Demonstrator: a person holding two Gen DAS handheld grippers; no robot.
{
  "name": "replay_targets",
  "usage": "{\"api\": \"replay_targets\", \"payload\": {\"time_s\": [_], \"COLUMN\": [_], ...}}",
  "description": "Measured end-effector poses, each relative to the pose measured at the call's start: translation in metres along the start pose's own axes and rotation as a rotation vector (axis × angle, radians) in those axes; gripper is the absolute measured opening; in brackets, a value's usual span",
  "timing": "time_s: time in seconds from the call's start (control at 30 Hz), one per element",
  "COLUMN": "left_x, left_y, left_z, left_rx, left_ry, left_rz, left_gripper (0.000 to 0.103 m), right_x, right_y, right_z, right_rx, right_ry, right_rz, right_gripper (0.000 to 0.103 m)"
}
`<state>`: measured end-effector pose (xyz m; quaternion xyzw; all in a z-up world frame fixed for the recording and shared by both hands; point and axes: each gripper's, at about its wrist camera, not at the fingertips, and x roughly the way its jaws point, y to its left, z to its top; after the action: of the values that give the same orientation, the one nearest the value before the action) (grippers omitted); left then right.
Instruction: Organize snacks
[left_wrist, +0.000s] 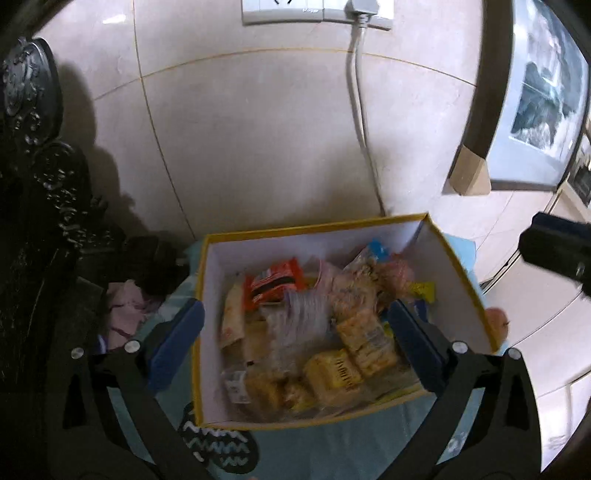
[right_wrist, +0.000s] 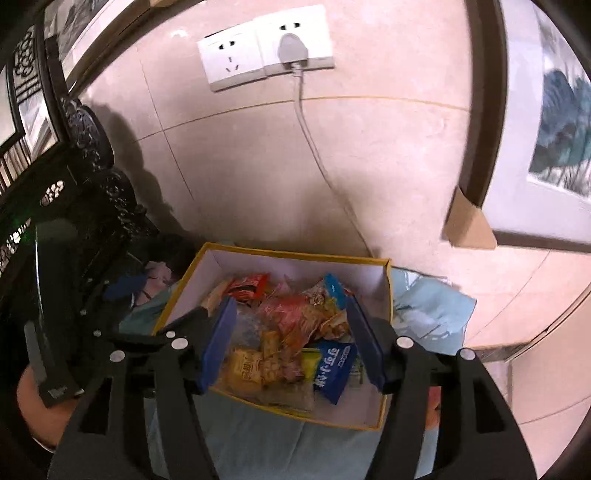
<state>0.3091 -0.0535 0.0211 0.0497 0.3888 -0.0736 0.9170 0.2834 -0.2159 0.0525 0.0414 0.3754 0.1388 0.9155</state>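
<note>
A yellow-edged box with white inner walls (left_wrist: 214, 280) stands on a light blue cloth and is full of snack packets. It also shows in the right wrist view (right_wrist: 384, 291). Inside lie a red packet (left_wrist: 275, 282), yellow biscuit packs (left_wrist: 334, 371) and a blue packet (right_wrist: 332, 365). My left gripper (left_wrist: 295, 321) is open and empty above the box, its blue pads (left_wrist: 177, 347) astride the box's left wall and contents. My right gripper (right_wrist: 291, 317) is open and empty above the box, with its pads (right_wrist: 219, 343) over the snacks.
A tiled wall with a socket and plugged cable (right_wrist: 295, 55) is behind the box. Dark carved furniture (left_wrist: 40, 206) stands at the left. A framed picture (left_wrist: 543, 99) leans at the right. An orange-pink round object (left_wrist: 496, 321) sits beside the box's right wall.
</note>
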Motion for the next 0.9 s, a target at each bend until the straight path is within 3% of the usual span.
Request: {"api": "replay_targets", "payload": {"time_s": [0.1, 0.2, 0.23, 0.3, 0.57, 0.7, 0.9], "left_x": [-0.014, -0.043, -0.055, -0.079, -0.174, -0.223, -0.262], "left_y": [0.002, 0.006, 0.006, 0.001, -0.028, -0.027, -0.025], "left_z": [-0.021, -0.047, -0.058, -0.078, -0.121, -0.133, -0.142], "left_rx": [0.0, -0.061, -0.079, -0.072, 0.076, 0.011, -0.034], "left_ry": [-0.003, -0.032, -0.043, -0.043, -0.065, -0.1, -0.125], "left_rz": [0.051, 0.054, 0.053, 0.052, 0.101, 0.026, 0.051], "left_gripper": [0.101, 0.101, 0.101, 0.101, 0.101, 0.101, 0.101], "right_x": [-0.011, -0.031, -0.041, -0.056, -0.143, -0.184, -0.219], "right_y": [-0.004, -0.004, -0.002, 0.002, 0.029, 0.048, 0.072], "right_z": [-0.021, -0.048, -0.059, -0.077, -0.122, -0.131, -0.146], "right_rx": [0.017, 0.044, 0.049, 0.049, 0.042, 0.013, -0.034], "right_ry": [0.011, 0.016, 0.012, 0.018, -0.011, -0.058, -0.096], "right_rz": [-0.003, 0.006, 0.001, -0.008, -0.098, -0.123, -0.112], "right_gripper": [0.064, 0.068, 0.075, 0.1, 0.102, 0.102, 0.102]}}
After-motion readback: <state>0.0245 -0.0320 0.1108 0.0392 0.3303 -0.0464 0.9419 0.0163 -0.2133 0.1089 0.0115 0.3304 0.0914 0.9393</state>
